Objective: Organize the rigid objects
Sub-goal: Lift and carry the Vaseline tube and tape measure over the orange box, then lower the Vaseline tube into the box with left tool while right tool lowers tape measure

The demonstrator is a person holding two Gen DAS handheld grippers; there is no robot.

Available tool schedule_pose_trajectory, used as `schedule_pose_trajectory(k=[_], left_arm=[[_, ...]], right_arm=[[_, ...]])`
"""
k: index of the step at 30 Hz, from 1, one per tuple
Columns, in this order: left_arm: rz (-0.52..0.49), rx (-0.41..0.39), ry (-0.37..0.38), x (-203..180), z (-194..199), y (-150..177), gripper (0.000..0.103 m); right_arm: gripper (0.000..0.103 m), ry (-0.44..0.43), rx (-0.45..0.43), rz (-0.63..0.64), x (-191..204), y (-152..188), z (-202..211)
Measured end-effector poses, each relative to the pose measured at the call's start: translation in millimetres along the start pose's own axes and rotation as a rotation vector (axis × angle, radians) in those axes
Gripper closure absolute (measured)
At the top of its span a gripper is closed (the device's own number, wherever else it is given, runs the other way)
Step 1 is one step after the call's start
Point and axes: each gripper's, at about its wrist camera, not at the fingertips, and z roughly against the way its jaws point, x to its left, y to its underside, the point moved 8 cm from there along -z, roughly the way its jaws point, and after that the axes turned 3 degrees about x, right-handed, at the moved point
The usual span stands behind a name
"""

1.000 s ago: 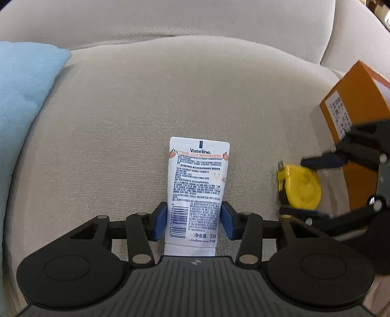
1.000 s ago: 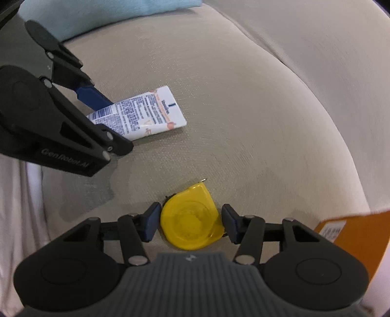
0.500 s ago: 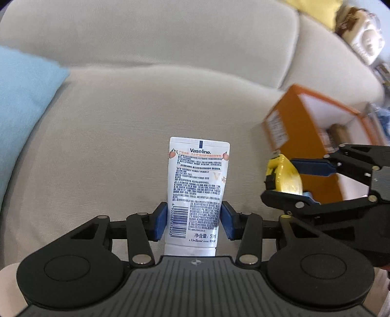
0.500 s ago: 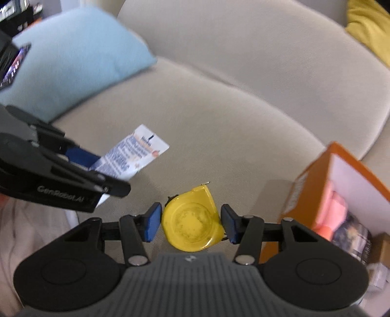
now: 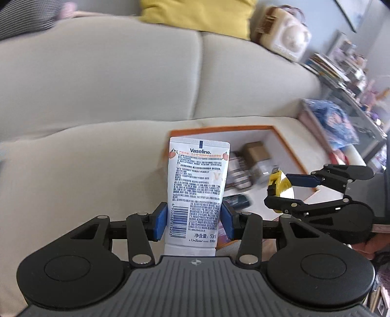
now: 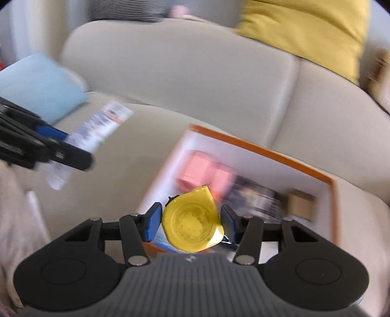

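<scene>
My left gripper is shut on a white Vaseline tube, its blue pads pressing both sides near the cap end; the tube stands up in the air over the sofa. My right gripper is shut on a yellow tape measure, held above the near edge of the orange box. In the left wrist view the right gripper with the tape measure hangs to the right, over the box. The right wrist view shows the left gripper and tube at the left.
The orange box stands on the beige sofa seat and holds a pink item, a small brown carton and other blurred things. A light blue cushion lies at the left, a yellow cushion on the backrest. Cluttered shelves stand at the right.
Both grippers have lifted their objects off the sofa seat and swung right toward the orange box. The box interior has come into view under the right gripper.
</scene>
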Motion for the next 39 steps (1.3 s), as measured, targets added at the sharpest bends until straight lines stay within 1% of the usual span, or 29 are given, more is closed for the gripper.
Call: schedule_pose_trajectory(k=[2,6,12,14,16,20,21,24,26,28,31,33,36,39], left_arm=[[-0.023,0.008,0.023,-20.6,-11.8,-10.1,0.051],[-0.011,0.048,0.073,-48.8,-47.1,-26.2,0.051],[-0.074,0.155,0.101,-80.2,-105.9,-29.3,0.051],[-0.073,0.195,0.109,-88.0,-123.8,-25.5,0.051],[-0.040,0.242,0.131,-94.2,-143.0,-19.5,0.051],[0.046,0.318,0.164,-100.9,-173.8,-10.6,0.051],[0.053,0.326,0.166,-102.1,-179.4,-10.4,0.051],[0.040,0.355,0.167,-105.0,-195.4,-7.0,0.051],[0.038,0.375,0.176,-105.9,-199.4,-4.3,0.051],[0.004,0.381,0.199,-112.1,-203.1,-0.6,0.051],[-0.069,0.399,0.202,-118.9,-210.0,3.9,0.051],[-0.095,0.423,0.201,-119.4,-215.4,6.3,0.050],[-0.138,0.449,0.225,-122.7,-221.3,6.6,0.050],[-0.218,0.480,0.250,-129.0,-227.7,7.1,0.050]], right_arm=[[0.049,0.040,0.010,-0.060,-30.4,8.9,1.7],[0.049,0.098,0.023,-0.173,-79.0,23.5,-1.1],[0.049,0.113,0.042,-0.254,-120.6,39.4,-13.5],[0.049,0.110,0.051,-0.279,-132.1,44.8,-20.8],[0.049,0.100,0.055,-0.292,-135.0,48.3,-26.7],[0.049,0.079,0.063,-0.289,-143.8,50.1,-37.1],[0.049,0.078,0.068,-0.284,-145.2,52.7,-39.3],[0.049,0.122,0.086,-0.233,-153.8,55.3,-48.5],[0.049,0.115,0.097,-0.219,-157.8,57.8,-53.0],[0.049,0.103,0.098,-0.218,-161.4,58.7,-57.3],[0.049,0.091,0.098,-0.204,-165.5,57.2,-51.4],[0.049,0.070,0.107,-0.192,-168.2,55.2,-50.9],[0.049,0.053,0.123,-0.154,-168.6,52.2,-55.4],[0.049,0.051,0.136,-0.125,-168.3,50.0,-57.4]])
